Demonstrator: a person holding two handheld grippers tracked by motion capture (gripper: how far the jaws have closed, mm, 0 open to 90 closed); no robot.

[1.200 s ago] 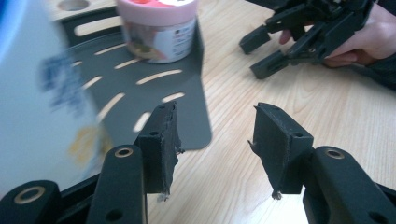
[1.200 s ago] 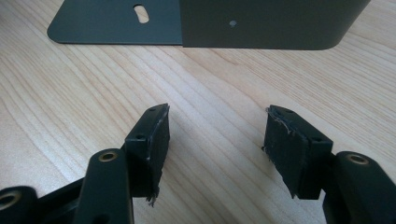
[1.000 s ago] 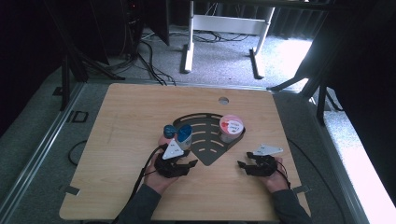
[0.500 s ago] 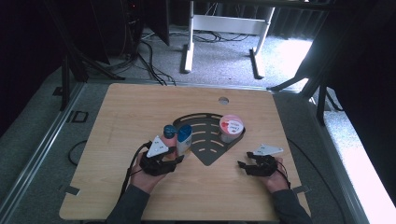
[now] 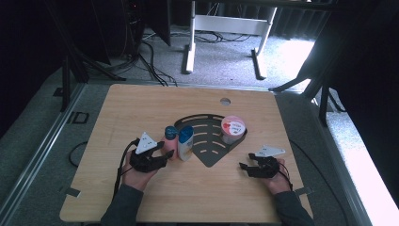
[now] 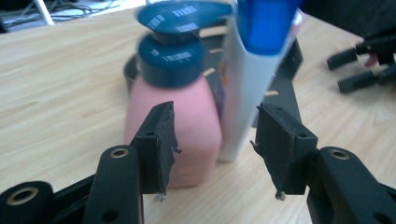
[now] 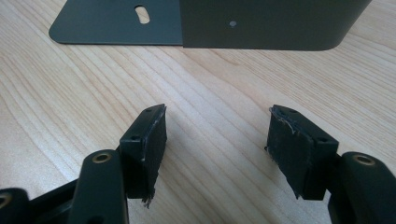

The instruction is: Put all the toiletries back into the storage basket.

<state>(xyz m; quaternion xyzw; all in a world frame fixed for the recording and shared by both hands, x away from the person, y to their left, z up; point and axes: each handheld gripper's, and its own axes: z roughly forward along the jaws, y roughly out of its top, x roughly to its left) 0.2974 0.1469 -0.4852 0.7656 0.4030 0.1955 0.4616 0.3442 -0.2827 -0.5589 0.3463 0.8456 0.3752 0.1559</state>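
Two claws gape empty: the left claw (image 6: 212, 140), just opening, faces the pink bottle (image 6: 180, 112); the right claw (image 7: 217, 149) hovers over the counter (image 7: 210, 84).

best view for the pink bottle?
Left gripper view: the pink bottle stands close and large, blue pump cap visible, just beyond the open jaws and beside the white bottle. The high view shows it small, partly hidden by the left hand-held gripper.

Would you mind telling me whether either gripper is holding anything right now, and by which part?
Nothing is held. The left gripper has open jaws just short of the pink bottle, not pressing it. The right gripper is open over bare table.
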